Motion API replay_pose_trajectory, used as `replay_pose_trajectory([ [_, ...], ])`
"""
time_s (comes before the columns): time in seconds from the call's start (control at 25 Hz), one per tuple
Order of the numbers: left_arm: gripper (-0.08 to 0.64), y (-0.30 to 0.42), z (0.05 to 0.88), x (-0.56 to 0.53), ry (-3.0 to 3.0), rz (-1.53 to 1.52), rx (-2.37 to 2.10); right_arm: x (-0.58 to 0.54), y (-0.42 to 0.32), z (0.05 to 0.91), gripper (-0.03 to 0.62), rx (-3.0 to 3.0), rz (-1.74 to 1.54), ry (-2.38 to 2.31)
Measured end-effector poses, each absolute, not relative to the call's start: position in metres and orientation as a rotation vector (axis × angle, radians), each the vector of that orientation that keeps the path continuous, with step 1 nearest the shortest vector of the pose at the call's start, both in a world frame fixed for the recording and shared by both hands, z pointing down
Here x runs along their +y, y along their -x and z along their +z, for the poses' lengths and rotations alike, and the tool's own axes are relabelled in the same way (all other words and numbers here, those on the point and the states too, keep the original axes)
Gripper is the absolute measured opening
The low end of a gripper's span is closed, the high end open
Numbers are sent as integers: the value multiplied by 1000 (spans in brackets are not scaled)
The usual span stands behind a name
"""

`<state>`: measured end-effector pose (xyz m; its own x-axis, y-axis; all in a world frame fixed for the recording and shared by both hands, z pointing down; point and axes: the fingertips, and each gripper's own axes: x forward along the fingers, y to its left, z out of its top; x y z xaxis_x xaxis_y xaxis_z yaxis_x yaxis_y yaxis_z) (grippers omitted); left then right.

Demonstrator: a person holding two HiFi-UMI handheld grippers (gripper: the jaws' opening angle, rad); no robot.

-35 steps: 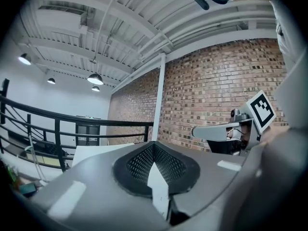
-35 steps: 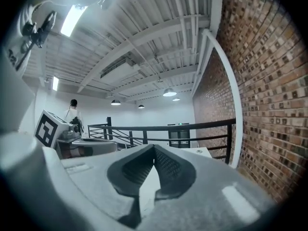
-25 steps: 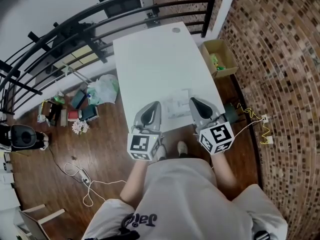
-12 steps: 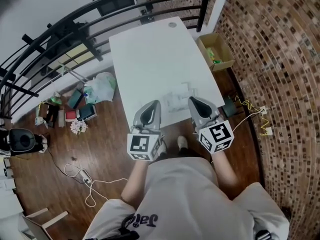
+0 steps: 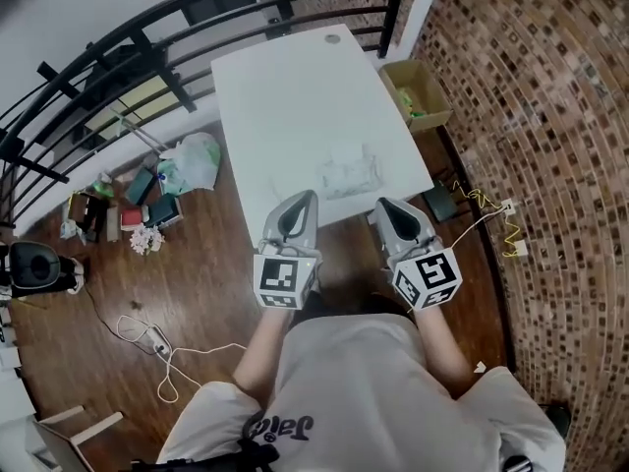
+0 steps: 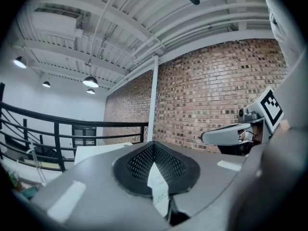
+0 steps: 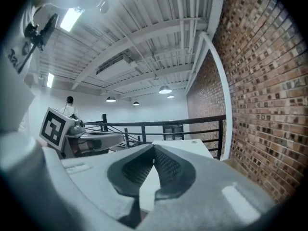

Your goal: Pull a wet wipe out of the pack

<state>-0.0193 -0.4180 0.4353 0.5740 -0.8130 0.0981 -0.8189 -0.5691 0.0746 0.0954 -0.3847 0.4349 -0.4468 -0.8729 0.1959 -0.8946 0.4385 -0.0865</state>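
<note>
Head view: the pack of wet wipes (image 5: 349, 173) lies flat on the white worktop (image 5: 285, 96), towards its near right part, and looks pale and crinkled. No sheet can be seen standing out of it, though the pack is too small here to tell whether its flap is lifted. The left gripper (image 5: 303, 201) and the right gripper (image 5: 386, 207) are held side by side just off the worktop's near edge, both short of the pack and touching nothing. By my reading the task has not started. Reaching the pack, holding it down, pinching a wipe and drawing it out are all left to do. Print on the pack cannot be read. The cubes on the grippers carry black-and-white square markers, not words. Dark lettering on the person's shirt (image 5: 280, 429) is upside down and partly cut off, so I leave it unread.

Left gripper view: its jaws are pressed together at the tips and grip nothing. The pale wedge below the tips seems to be the worktop showing through the gap. No label is legible.

Right gripper view: these jaws are likewise closed tip to tip and empty, with the worktop stretching ahead towards the railing (image 7: 163, 124). The pack is not clearly visible here, and no writing shows.
</note>
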Motion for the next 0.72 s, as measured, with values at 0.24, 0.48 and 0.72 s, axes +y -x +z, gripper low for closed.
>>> replay_pose_trajectory([
  [0.24, 15, -25, 418, -343, -2674, 55, -1525, -340, -131, 411, -8, -2714, 233, -1502],
  [0.48, 15, -94, 399, -230, -2555, 5, -1623, -254, -190, 404, -8, -2765, 229, -1399],
  [0.72, 15, -110, 350, -173, -2511, -7, -1911, -200, -223, 381, -8, -2796, 275, -1371],
])
